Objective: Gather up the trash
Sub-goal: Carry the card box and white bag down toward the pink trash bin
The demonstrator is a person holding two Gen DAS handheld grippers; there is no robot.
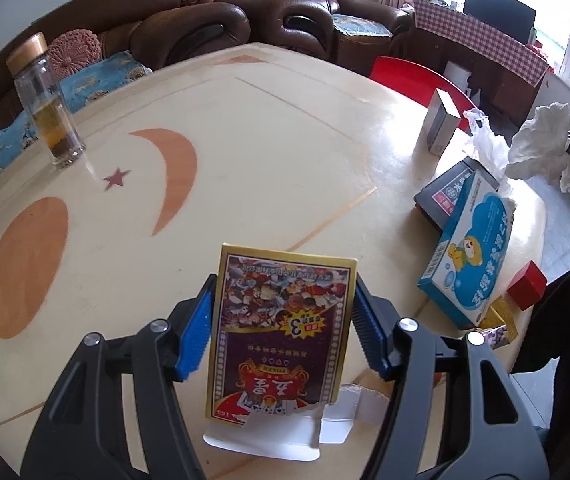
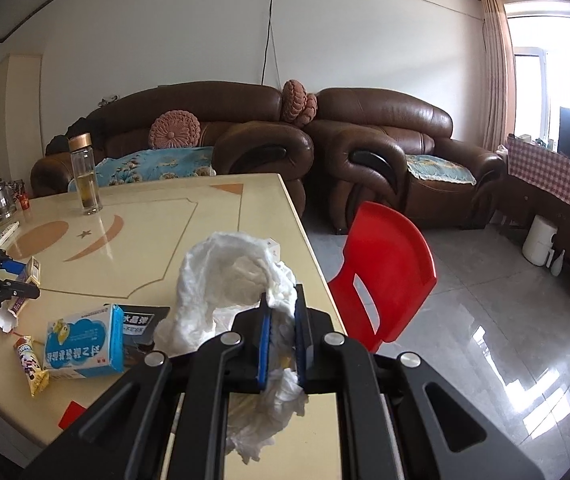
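Over the cream desk (image 1: 285, 128), left tongs (image 1: 283, 320) pinch an upright card box (image 1: 281, 328) by its sides, clear of the surface. Right tongs (image 2: 283, 344) pressed together on crumpled white tissue (image 2: 225, 272). Blue box (image 2: 81, 340) lies on desk.

The card box (image 1: 281, 332) stands upright between the pads of the left hand-held gripper (image 1: 283, 332), above the worktop (image 1: 269, 128); a bottle (image 1: 47, 104) stands far left on the worktop; to the right lie a medicine box (image 1: 467, 252) leaning over a flat box (image 1: 451, 194), with a small upright box (image 1: 443, 122) behind them; crumpled tissue (image 2: 229, 280) is pinched in the right hand-held gripper (image 2: 283, 340); a chair (image 2: 385, 272) stands beside the worktop's right edge, sofas (image 2: 245, 136) behind.
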